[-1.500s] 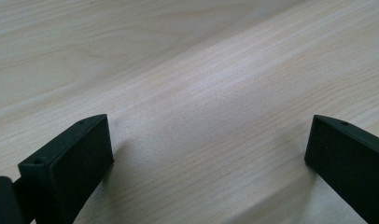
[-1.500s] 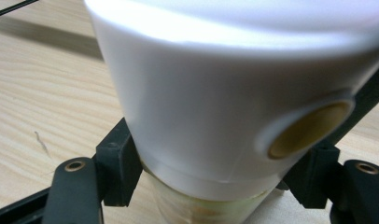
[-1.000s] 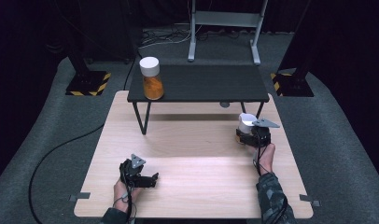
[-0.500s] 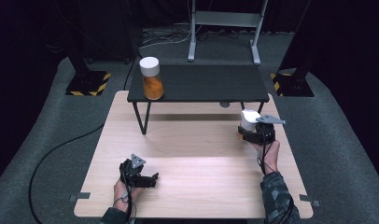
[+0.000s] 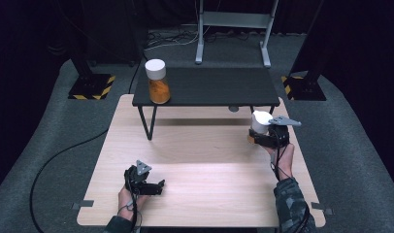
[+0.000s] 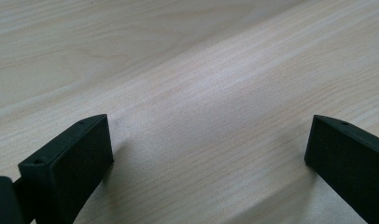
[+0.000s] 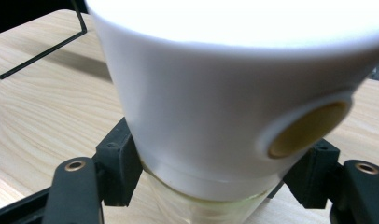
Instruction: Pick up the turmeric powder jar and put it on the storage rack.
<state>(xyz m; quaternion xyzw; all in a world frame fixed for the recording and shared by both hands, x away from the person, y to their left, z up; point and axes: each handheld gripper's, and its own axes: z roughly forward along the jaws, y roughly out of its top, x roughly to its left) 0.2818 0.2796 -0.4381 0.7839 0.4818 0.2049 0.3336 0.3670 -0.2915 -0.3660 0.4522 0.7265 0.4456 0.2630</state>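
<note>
My right gripper (image 5: 264,137) is shut on a white-lidded jar (image 5: 260,121) and holds it above the right side of the wooden table (image 5: 200,194). In the right gripper view the jar's white lid (image 7: 225,93) looms close, with the clear glass body (image 7: 197,212) clamped between the black jaws. A second jar (image 5: 156,81), white-lidded and filled with orange contents, stands on the left end of the small black table (image 5: 219,86). My left gripper (image 5: 154,187) rests low at the front left of the wooden table, open, with only bare wood (image 6: 201,116) between its jaws.
The black side table stands on thin metal legs (image 5: 149,124) at the far half of the wooden table. A black cable (image 5: 54,165) runs over the grey carpet at left. Hazard-striped stand bases (image 5: 90,87) sit on the floor at both far corners.
My right gripper has carried the white-lidded jar up and away from the person, toward the black table. The left gripper has stayed where it was.
</note>
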